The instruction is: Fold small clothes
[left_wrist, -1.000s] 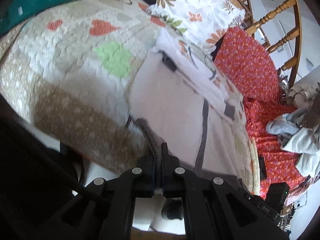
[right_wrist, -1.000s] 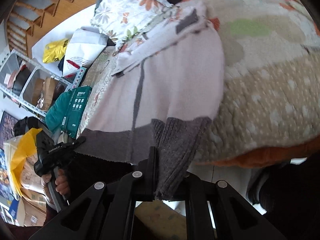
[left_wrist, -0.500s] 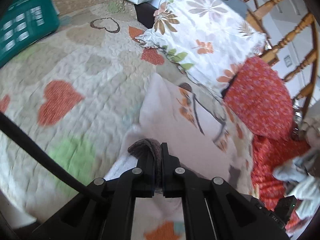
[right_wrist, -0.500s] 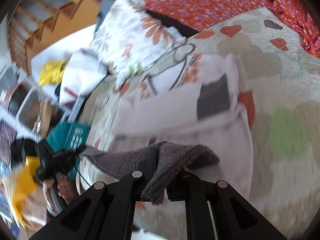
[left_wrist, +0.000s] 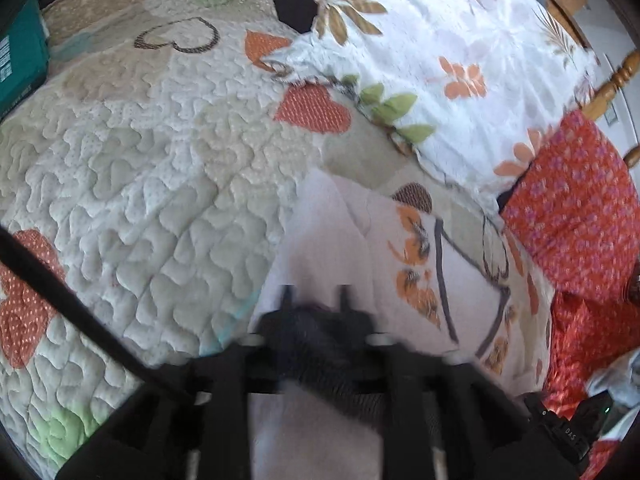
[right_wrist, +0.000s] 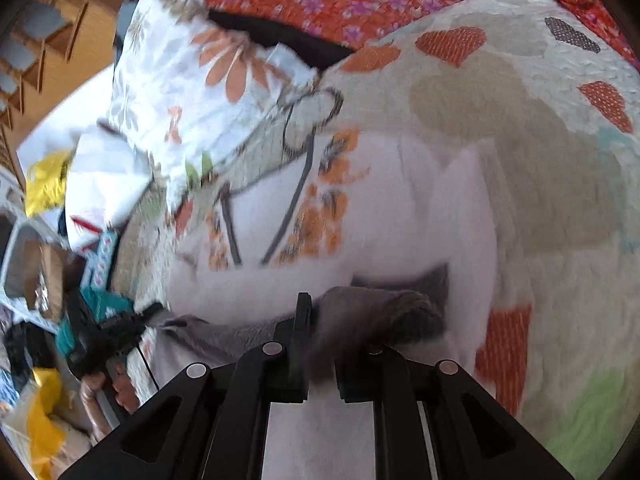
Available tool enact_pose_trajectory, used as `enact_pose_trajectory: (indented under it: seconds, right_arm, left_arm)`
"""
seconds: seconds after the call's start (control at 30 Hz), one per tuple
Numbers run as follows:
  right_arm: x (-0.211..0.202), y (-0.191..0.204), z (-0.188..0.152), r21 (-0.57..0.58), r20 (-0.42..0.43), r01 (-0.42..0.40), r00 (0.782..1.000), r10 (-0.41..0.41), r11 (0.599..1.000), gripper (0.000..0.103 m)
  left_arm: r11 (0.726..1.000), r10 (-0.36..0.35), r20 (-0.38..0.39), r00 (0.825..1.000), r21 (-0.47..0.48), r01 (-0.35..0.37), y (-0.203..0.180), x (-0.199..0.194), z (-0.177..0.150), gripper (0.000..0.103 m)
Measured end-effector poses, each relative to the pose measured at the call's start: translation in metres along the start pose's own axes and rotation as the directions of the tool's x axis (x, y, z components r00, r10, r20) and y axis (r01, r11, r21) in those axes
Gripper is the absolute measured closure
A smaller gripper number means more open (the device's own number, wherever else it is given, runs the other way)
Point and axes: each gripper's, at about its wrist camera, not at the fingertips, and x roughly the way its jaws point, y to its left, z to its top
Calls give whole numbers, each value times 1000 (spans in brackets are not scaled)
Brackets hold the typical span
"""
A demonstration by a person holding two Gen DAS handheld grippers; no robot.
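A small pale pink garment (left_wrist: 332, 236) with a grey knit hem and an orange print lies on the heart-patterned quilt (left_wrist: 152, 184). In the left wrist view my left gripper (left_wrist: 314, 332) has its fingers apart, and the grey hem (left_wrist: 320, 360) lies loose between them; the view is blurred. In the right wrist view my right gripper (right_wrist: 320, 344) has its fingers a little apart, with the grey hem (right_wrist: 380, 312) draped between them over the folded pink garment (right_wrist: 400, 208). The left gripper (right_wrist: 116, 328) shows at the hem's far end.
A floral pillow (left_wrist: 460, 52) and a red floral cushion (left_wrist: 572, 208) lie beyond the garment. A teal box (left_wrist: 20, 60) sits at the quilt's left edge. Wooden chair spindles (left_wrist: 612, 80) stand at the far right. Bags and shelves (right_wrist: 48, 184) are off the bed's side.
Both grippers carried the grey hem from the bed's near edge up over the garment toward the printed top, folding it in half. Both grippers' fingers have now parted.
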Motion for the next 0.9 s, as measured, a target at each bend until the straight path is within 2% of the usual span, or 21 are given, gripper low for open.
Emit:
enact_pose_trajectory:
  seconds: [0.03, 0.07, 0.1, 0.37, 0.57, 0.73, 0.83, 0.9]
  right_arm:
    - [-2, -3, 4, 13, 25, 18, 1000, -18, 1000, 73]
    - [-4, -5, 7, 19, 53, 41, 998, -42, 999, 50]
    - [-7, -4, 10, 9, 75, 65, 995, -65, 998, 41]
    - [-13, 19, 5, -149, 107, 169, 982, -154, 974, 41]
    - [-31, 33, -13, -211, 161, 188, 975, -156, 959, 41]
    - [-25, 41, -37, -271, 120, 214, 975, -188, 938, 41]
    - [-19, 43, -53, -282, 80, 246, 969, -232, 927, 41]
    - [-20, 42, -60, -276, 74, 254, 967, -242, 927, 41]
  left_arm:
    - [1000, -2, 16, 1000, -14, 2, 0, -3, 1, 45]
    - [999, -1, 47, 999, -39, 2, 2, -9, 3, 38]
    - [999, 0, 60, 998, -52, 3, 4, -12, 4, 36]
    - [1000, 6, 24, 1000, -30, -6, 2, -16, -2, 36]
    - [990, 46, 52, 998, 128, -52, -10, -34, -25, 36]
    - [964, 85, 18, 996, 251, -86, -10, -39, -57, 36]
    - [945, 135, 40, 990, 296, -141, -8, -43, -71, 36]
    - [922, 185, 65, 981, 334, -196, -13, -50, -82, 36]
